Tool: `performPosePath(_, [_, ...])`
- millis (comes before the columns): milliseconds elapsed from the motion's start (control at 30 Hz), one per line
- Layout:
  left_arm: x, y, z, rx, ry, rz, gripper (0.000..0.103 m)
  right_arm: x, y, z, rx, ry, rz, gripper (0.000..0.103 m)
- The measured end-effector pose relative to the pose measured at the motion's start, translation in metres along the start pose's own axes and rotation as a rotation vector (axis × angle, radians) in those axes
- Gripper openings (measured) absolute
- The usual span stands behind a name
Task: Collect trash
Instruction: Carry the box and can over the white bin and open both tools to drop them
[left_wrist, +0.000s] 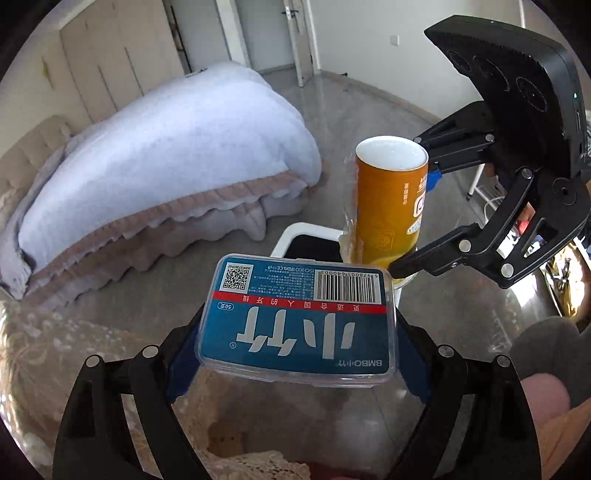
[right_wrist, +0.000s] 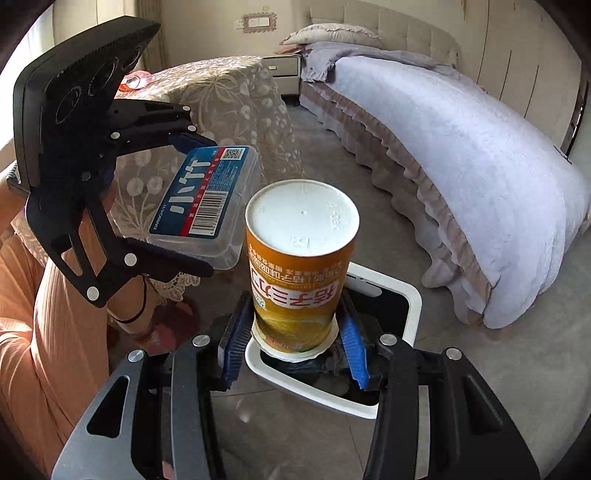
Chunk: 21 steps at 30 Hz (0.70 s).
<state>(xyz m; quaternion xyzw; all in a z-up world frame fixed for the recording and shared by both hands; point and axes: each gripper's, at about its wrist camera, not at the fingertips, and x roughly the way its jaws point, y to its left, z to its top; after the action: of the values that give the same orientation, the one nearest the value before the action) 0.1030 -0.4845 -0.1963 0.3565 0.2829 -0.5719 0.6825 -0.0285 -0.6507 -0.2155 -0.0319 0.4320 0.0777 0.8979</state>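
My left gripper (left_wrist: 295, 328) is shut on a clear plastic box with a blue label (left_wrist: 299, 317), held in the air; it also shows in the right wrist view (right_wrist: 205, 195). My right gripper (right_wrist: 295, 332) is shut on an orange paper cup (right_wrist: 299, 266), held upside down with its white base up, directly above the white trash bin (right_wrist: 410, 295). In the left wrist view the cup (left_wrist: 389, 206) and right gripper (left_wrist: 417, 218) are just beyond the box, over the bin (left_wrist: 291, 232).
A bed with a pale blue quilt (right_wrist: 461, 166) stands to the right of the bin. A table with a lace cloth (right_wrist: 229, 107) is behind the left gripper. A person in orange (right_wrist: 33, 314) is at the left. Grey floor (right_wrist: 461, 369) surrounds the bin.
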Motion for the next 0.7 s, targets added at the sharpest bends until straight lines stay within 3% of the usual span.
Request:
performPosePath(133, [0.03, -0.003, 0.012, 0.075, 0.027, -0.072, 0.088, 0.017, -0.025, -0.013, 0.044, 0.054, -0.007, 0.051])
performPosePath(167, [0.038, -0.001, 0.013, 0.087, 0.054, -0.102, 0.092, 0.022, -0.032, -0.016, 0.062, 0.078, -0.007, 0.079])
performPosePath(200, [0.045, -0.002, 0.014, 0.101, 0.071, -0.104, 0.096, 0.026, -0.037, -0.02, 0.071, 0.079, -0.029, 0.098])
performPosePath(267, [0.056, -0.002, 0.013, 0.135, 0.074, -0.07, 0.098, 0.03, -0.045, -0.026, 0.087, 0.082, -0.058, 0.098])
performPosePath(400, [0.068, -0.001, 0.008, 0.137, 0.098, -0.091, 0.098, 0.03, -0.056, -0.035, 0.135, 0.087, -0.059, 0.098])
performPosePath(700, [0.053, -0.003, 0.008, 0.14, 0.08, -0.098, 0.098, 0.019, -0.054, -0.03, 0.13, 0.078, -0.074, 0.098])
